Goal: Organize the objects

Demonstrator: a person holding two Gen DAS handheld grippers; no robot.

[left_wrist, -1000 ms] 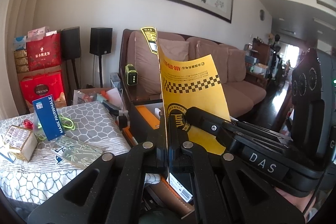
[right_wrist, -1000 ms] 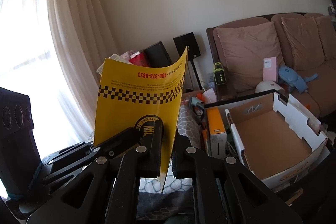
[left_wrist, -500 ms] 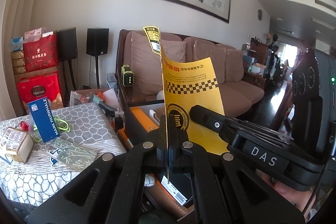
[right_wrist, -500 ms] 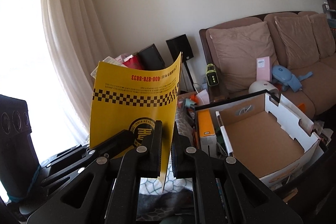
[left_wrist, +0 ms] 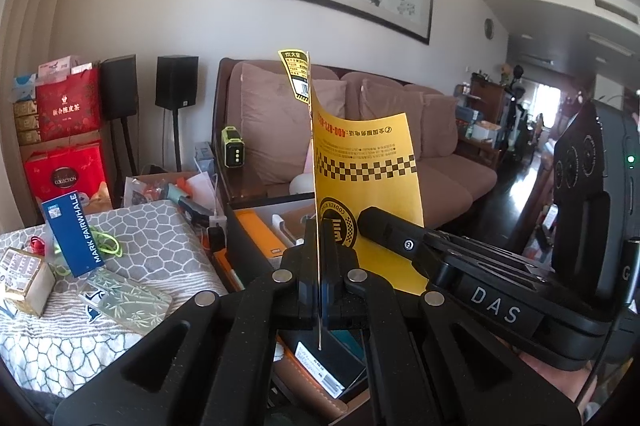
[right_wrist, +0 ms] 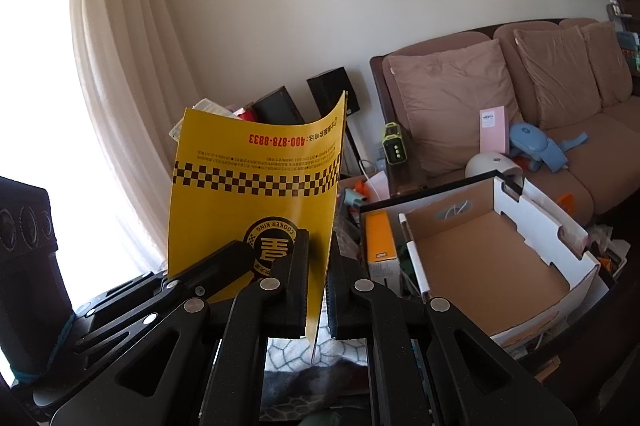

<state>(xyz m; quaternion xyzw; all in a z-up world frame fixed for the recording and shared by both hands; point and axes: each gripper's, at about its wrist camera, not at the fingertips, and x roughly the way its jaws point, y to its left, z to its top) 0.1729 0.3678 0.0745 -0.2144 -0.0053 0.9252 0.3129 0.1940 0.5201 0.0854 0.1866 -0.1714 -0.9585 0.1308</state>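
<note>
A yellow booklet (left_wrist: 368, 170) with a black checker band and a round logo stands upright and bowed between both grippers. My left gripper (left_wrist: 319, 258) is shut on its edge, seen edge-on. In the right wrist view the booklet (right_wrist: 256, 186) faces me, and my right gripper (right_wrist: 318, 266) has its jaws slightly apart around the booklet's right edge, the left jaw against the paper and a small gap at the right jaw. The left gripper's fingers (right_wrist: 224, 262) touch the booklet's lower left there.
An open white cardboard box (right_wrist: 556, 226) with a brown inside sits to the right, an orange box (right_wrist: 380, 234) beside it. A grey patterned cloth (left_wrist: 140, 238) holds a blue tag, a small box and a bamboo-print case. A brown sofa (left_wrist: 400, 130) stands behind.
The booklet and both grippers have shifted slightly; the scene behind has slid a little. The right gripper's jaws have eased apart slightly on the booklet's edge.
</note>
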